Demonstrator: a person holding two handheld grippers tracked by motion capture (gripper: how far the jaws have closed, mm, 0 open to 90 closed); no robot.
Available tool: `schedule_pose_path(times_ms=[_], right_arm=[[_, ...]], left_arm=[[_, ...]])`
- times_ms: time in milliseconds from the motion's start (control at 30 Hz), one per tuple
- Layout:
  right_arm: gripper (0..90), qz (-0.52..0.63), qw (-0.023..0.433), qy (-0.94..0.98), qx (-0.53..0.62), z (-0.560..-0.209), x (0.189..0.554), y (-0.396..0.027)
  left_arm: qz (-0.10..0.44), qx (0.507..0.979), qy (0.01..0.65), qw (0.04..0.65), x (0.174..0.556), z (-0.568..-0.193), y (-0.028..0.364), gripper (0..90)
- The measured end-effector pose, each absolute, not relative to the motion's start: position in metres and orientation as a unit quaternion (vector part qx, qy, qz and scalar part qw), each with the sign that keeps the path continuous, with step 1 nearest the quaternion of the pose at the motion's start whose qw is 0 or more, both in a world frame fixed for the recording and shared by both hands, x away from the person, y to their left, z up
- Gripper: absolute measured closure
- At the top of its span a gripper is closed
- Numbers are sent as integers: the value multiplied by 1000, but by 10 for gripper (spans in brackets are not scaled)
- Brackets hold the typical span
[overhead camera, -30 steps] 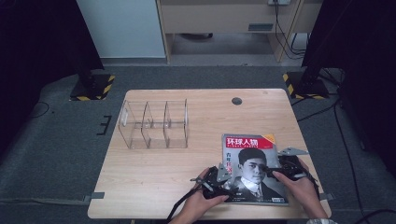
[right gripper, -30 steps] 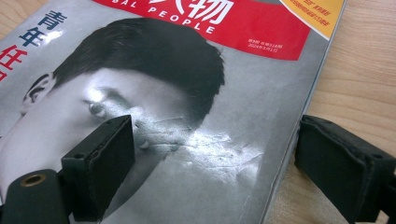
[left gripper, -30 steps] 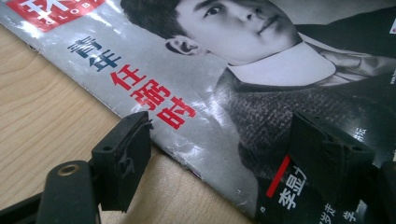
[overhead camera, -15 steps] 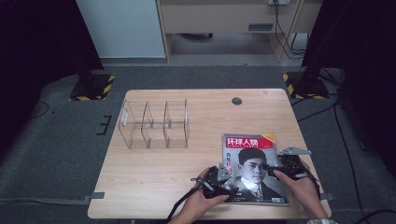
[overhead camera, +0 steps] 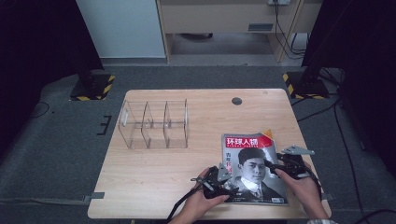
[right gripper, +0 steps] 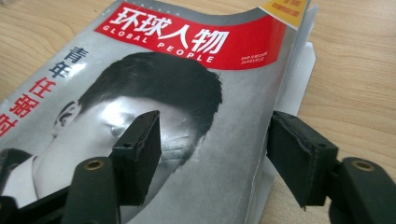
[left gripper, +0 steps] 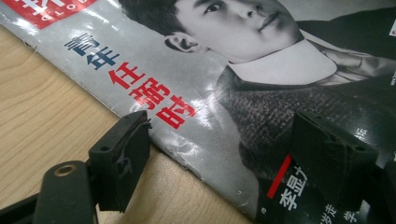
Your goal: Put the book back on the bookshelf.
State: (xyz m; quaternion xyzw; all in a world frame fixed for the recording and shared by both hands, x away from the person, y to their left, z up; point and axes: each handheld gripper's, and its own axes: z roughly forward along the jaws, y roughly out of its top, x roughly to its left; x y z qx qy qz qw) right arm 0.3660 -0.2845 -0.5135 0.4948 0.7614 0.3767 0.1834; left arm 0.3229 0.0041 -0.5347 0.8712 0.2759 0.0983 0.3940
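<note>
Little has moved since the earlier frames: both grippers hold their places at the magazine, lower right of the high view, flat on the table. At its left edge, the left gripper gapes wide, holding nothing, jaws straddling the spine. To lift cleanly, one jaw probably must slip under that edge; contact is hard to judge. At its right edge, the right gripper also stands wide open and empty. Its glossy cover looks creased, with a red title band and curling far corner.
</note>
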Motion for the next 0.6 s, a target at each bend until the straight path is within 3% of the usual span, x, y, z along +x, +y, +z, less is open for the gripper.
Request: schedule_pose_path(times_ms=[600], right_arm=[[452, 403, 178, 761, 477, -508, 363, -277]], left_arm=[[98, 871, 277, 394, 323, -535, 4, 197]])
